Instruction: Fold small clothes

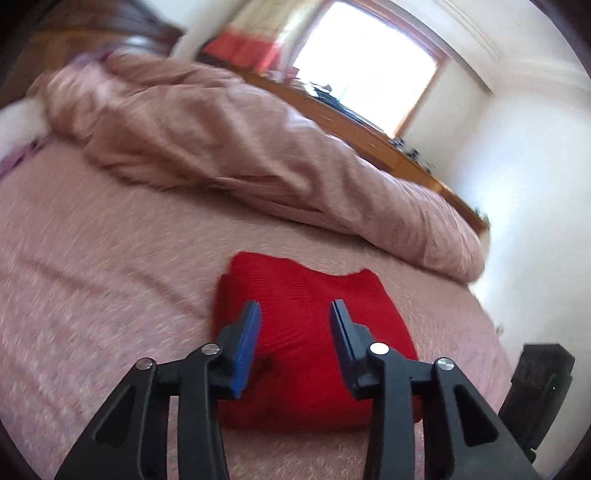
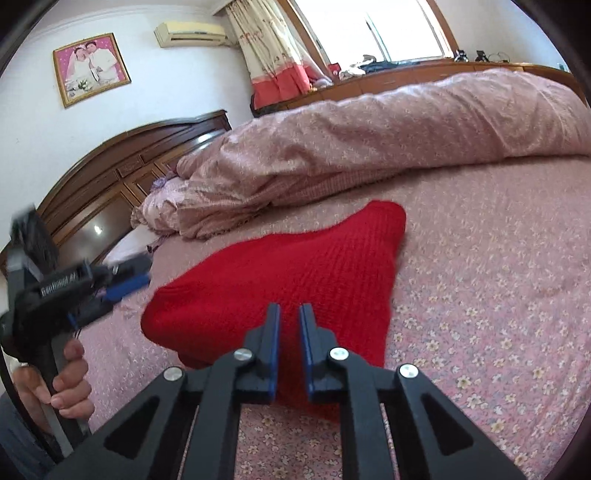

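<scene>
A folded red knitted garment (image 2: 280,273) lies on the pink flowered bedsheet (image 2: 498,314), directly ahead of and beneath both grippers. The right gripper (image 2: 289,321) points down at the garment's near edge with its blue-padded fingers (image 2: 274,343) drawn almost together, only a narrow slit between them; red knit shows through that slit, but whether the pads actually pinch the fabric cannot be told from this view. To the left of the right gripper, off the garment's left corner, the left gripper (image 2: 129,284) is held over the sheet by the person's hand (image 2: 68,384), which wraps the black handle. In the left wrist view, the left gripper (image 1: 293,306) has its fingers (image 1: 245,350) clearly parted, with the red garment (image 1: 310,332) seen between and beyond them; the pads appear to hang above the cloth rather than press on it, and nothing is gripped. The picture here is smeared with motion blur. Beyond the garment, further from both grippers, a rumpled pink duvet (image 2: 369,140) is bunched across the bed. Past it stand a dark wooden headboard (image 2: 122,166) up to the left, a low wooden cabinet (image 2: 424,72) under the bright window (image 1: 365,62), and a curtain with a red hem (image 2: 280,62). A framed photograph (image 2: 90,68) and an air conditioner (image 2: 190,33) hang on the wall.
</scene>
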Demonstrator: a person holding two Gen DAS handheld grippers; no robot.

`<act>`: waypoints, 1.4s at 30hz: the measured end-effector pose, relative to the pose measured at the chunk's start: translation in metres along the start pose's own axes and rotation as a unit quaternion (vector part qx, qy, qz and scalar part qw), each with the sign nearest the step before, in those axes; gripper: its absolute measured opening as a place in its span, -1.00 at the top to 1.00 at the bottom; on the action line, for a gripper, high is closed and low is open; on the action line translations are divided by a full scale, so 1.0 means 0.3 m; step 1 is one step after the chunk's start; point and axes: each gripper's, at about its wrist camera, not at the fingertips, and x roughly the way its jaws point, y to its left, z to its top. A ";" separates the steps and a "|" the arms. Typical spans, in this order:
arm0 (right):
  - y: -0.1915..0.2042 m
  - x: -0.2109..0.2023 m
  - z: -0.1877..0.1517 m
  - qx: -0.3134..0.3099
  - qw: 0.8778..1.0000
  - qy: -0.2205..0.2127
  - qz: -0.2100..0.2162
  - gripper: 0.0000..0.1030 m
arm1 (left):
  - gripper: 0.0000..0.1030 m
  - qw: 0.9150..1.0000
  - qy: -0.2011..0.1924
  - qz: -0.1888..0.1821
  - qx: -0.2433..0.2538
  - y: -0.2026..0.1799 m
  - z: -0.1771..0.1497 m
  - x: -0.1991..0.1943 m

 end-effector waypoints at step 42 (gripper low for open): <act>-0.294 -0.021 -0.007 0.271 0.949 0.007 0.158 -0.83 | -0.45 0.994 0.076 -0.078 -0.005 0.096 -0.026 -0.033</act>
